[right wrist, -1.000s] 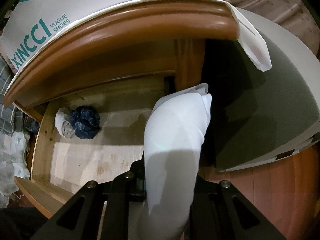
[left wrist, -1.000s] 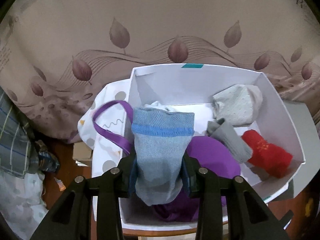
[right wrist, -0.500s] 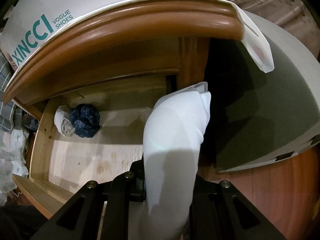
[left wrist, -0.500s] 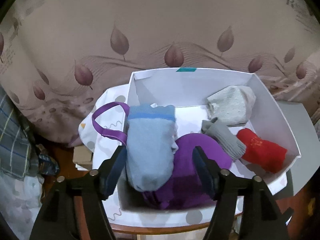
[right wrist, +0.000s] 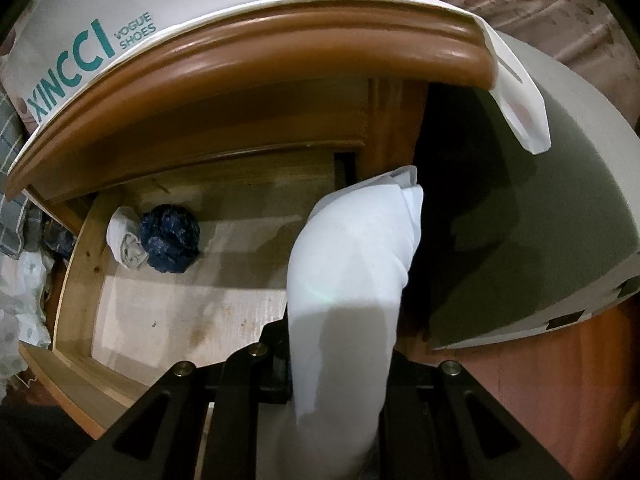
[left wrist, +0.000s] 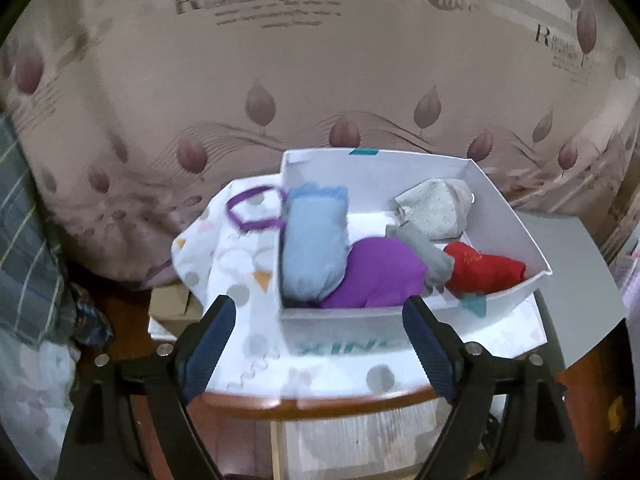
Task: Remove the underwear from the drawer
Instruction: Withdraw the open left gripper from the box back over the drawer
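Note:
In the left wrist view a white shoe box [left wrist: 340, 320] sits on the wooden nightstand top and holds rolled garments: a light blue roll [left wrist: 314, 246], a purple one [left wrist: 378, 276], a grey one [left wrist: 424, 250], a red one [left wrist: 486, 270] and a speckled white one [left wrist: 434, 208]. My left gripper [left wrist: 320, 344] hangs in front of the box, its jaws opening with nothing between them. In the right wrist view my right gripper [right wrist: 336, 364] is shut on a white rolled garment [right wrist: 352, 272] above the open wooden drawer [right wrist: 76, 256]. A dark blue bundle [right wrist: 170, 244] and a white roll [right wrist: 124, 240] lie in the drawer's far left corner.
A polka-dot bag with purple handle [left wrist: 256, 208] lies under and left of the box. A leaf-patterned bedspread [left wrist: 320, 80] fills the background. A grey panel [right wrist: 540, 220] leans right of the nightstand. Plaid cloth [left wrist: 24, 240] hangs at the left edge.
My left gripper let go of the light blue roll, which now lies in the box, and pulled back from the box with its jaws spreading. The right gripper and its white garment kept still.

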Demonstrator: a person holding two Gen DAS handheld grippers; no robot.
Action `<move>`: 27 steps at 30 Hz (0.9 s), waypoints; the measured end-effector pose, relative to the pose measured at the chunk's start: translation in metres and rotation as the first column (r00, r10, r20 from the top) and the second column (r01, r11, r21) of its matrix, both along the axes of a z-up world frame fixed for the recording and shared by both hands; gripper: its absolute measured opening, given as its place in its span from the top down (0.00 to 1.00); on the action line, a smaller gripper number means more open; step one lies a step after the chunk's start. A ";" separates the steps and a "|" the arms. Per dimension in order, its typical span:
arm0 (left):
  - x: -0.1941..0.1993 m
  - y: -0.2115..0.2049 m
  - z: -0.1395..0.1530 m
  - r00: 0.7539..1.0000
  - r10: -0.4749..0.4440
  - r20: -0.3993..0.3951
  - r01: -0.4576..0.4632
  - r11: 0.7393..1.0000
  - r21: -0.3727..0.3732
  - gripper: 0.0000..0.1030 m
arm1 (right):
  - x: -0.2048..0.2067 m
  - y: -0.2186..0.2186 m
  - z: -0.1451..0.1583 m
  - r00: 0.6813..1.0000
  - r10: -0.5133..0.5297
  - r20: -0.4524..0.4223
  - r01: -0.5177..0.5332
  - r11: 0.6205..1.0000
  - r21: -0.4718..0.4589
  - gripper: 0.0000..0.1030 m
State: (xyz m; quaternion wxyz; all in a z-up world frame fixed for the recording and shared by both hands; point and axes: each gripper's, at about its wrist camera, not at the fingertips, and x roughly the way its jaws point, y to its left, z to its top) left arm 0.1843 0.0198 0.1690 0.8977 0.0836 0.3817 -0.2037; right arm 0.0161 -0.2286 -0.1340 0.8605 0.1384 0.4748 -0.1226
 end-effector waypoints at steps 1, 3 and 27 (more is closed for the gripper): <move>-0.004 0.008 -0.004 1.000 0.014 -0.008 -0.014 1.000 -0.008 0.17 | 0.000 0.001 0.000 1.000 0.003 0.000 -0.003 1.000 -0.002 0.85; -0.013 0.024 -0.013 0.999 0.047 -0.013 -0.047 0.999 -0.023 0.17 | -0.001 0.002 0.001 1.000 0.006 0.004 -0.006 1.000 -0.012 0.85; -0.036 0.134 -0.194 0.877 0.479 -0.029 -0.475 0.875 0.090 0.15 | -0.009 0.025 0.027 0.998 0.061 0.011 -0.061 0.997 0.051 0.85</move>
